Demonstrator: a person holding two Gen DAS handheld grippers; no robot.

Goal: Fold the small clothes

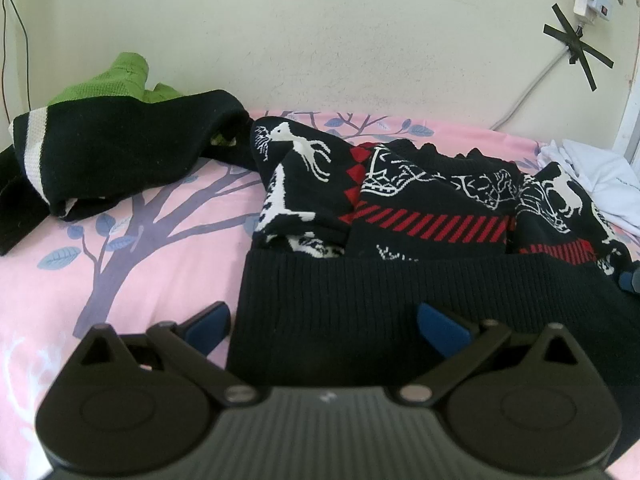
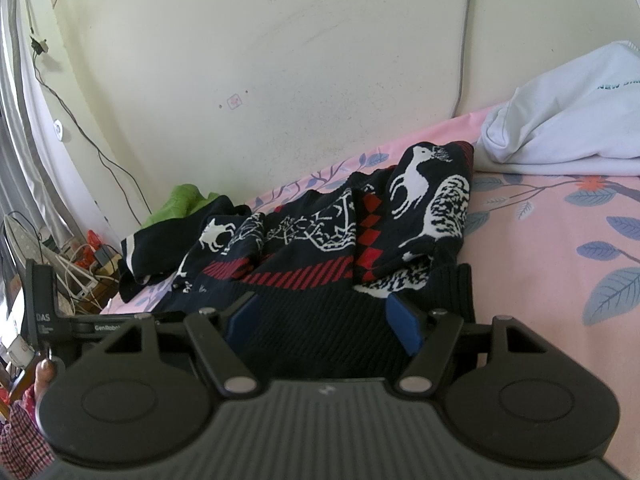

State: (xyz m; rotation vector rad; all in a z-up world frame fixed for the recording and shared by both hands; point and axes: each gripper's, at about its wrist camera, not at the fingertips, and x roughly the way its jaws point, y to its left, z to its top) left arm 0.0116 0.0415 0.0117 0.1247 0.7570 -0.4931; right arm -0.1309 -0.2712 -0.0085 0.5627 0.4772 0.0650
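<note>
A black knit sweater [image 1: 420,208] with white deer and red stripes lies bunched on the pink bed sheet [image 1: 120,280]. Its ribbed black hem [image 1: 400,300] faces me. My left gripper [image 1: 324,328] is open, its blue fingers [image 1: 440,330] straddling the hem's left corner. In the right wrist view the same sweater [image 2: 340,232] lies ahead. My right gripper [image 2: 324,320] is open over the hem [image 2: 320,320], blue fingers [image 2: 404,324] on either side of the ribbed band near its right end.
A black and green garment [image 1: 108,148] with a white stripe lies at the back left by the wall. A white garment [image 2: 568,120] is heaped at the right. The bed's left edge [image 2: 120,300] drops to cables and clutter.
</note>
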